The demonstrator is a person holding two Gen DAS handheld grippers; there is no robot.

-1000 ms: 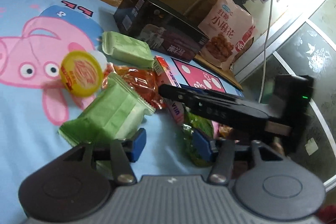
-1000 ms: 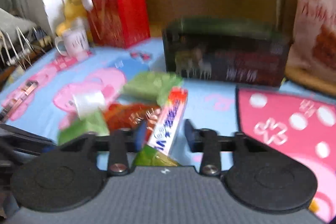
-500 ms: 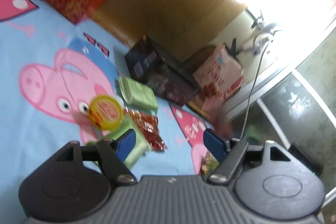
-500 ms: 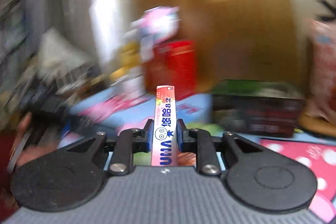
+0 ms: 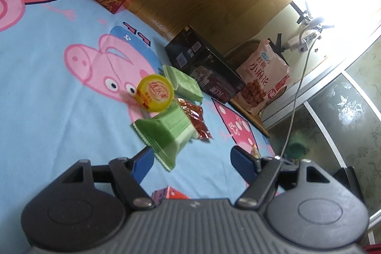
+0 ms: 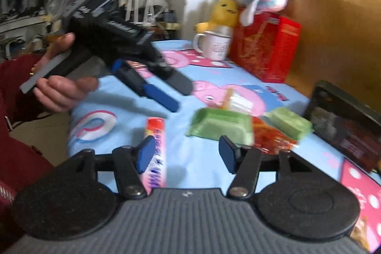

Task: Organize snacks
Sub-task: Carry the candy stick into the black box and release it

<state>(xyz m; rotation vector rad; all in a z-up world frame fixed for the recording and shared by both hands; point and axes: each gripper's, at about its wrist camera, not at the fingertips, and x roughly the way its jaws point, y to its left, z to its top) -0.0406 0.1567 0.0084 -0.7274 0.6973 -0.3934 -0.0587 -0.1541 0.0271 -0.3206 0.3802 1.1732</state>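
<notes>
Releasing the candy stick (image 6: 156, 146), the right gripper (image 6: 184, 155) spreads its jaws; it lies on the bed (image 6: 202, 168) beside the left one. Left gripper (image 5: 191, 164) hangs open, empty. Next pick: near green packet (image 5: 166, 132).

The right gripper (image 6: 184, 154) is seen low in the picture, and its blue jaws are opening. A long pink candy stick (image 6: 156, 151) is laid on the blue blanket (image 6: 190, 166), just beside the left jaw. Two green packs (image 6: 220, 126) and a red pack (image 6: 269, 137) are seen further off. The left gripper (image 6: 175, 95) is held by a hand (image 6: 62, 89) above the blanket. A white mug (image 6: 213, 44) is stood beside a red box (image 6: 266, 47).
</notes>
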